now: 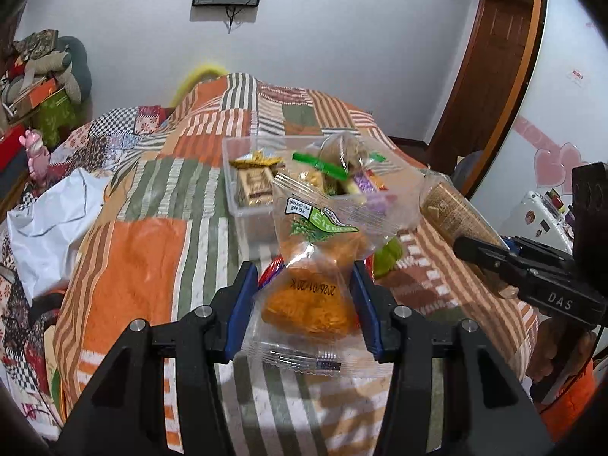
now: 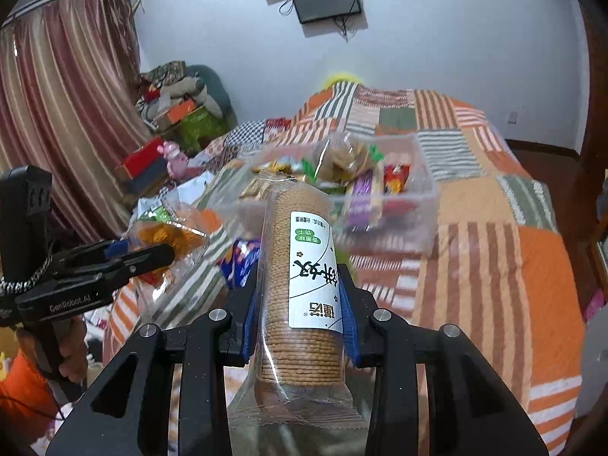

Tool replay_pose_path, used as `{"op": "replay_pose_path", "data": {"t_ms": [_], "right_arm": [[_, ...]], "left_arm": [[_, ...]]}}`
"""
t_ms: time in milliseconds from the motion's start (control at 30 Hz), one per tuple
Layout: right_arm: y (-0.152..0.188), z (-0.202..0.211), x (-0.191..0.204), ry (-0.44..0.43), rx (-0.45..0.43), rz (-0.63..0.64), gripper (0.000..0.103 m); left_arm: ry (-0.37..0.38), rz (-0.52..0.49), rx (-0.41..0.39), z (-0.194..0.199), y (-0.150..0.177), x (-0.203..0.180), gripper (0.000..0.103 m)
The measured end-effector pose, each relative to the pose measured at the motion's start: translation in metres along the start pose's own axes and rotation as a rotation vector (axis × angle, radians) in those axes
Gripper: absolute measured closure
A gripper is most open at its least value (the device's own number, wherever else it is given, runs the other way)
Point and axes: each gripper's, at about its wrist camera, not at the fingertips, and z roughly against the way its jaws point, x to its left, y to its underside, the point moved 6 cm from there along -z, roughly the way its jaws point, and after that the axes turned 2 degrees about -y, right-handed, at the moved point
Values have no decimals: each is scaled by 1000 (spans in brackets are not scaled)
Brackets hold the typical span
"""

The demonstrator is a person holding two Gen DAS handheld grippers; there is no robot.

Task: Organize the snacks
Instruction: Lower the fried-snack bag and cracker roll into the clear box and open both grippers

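Both grippers are loaded and up off the patchwork quilt [image 1: 125,266]. The left gripper [image 1: 304,304] has its blue pads [image 1: 243,304] pressed narrowly against a clear packet of orange shredded snack [image 1: 307,304], which sticks out ahead of the jaws toward 12 o'clock, its green-labelled end flopping up in front of the box. From the right wrist view that same gripper [image 2: 167,252] sits out at 9 o'clock, packet [image 2: 163,233] dangling from its tip.

The right gripper [image 2: 300,304] is clamped tight on a tall sleeve of round biscuits [image 2: 300,266], white label facing the camera, the stack running straight up toward 12 o'clock (wrapper tail crinkled at the near end). In the left wrist view it shows at 3 o'clock [image 1: 461,245], the biscuit sleeve [image 1: 452,212] poking out toward the box.

And there is the clear plastic box [image 2: 425,190], resting on the quilt just beyond both loads, already crowded with wrapped snacks [image 2: 364,182] in gold, purple, red and green. A blue-and-red packet [image 2: 241,260] lies on the quilt at 10 o'clock from the right gripper's jaws.
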Motion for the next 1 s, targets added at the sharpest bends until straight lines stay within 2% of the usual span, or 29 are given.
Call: {"op": "replay_pose_path", "data": {"t_ms": [400,733,1000], "right_arm": [[-47,3,-20,75,-115,-9,70],[-68,-13,-36,136,-126,7,70],[-79,-29,-49,149,-122,-9,70]], "left_arm": [[-5,13,-29,-31,-43,4,54],[-39,-13,-33,-65,-77,6,54],[-64,-14,-17,-94,-93,12,54]]}}
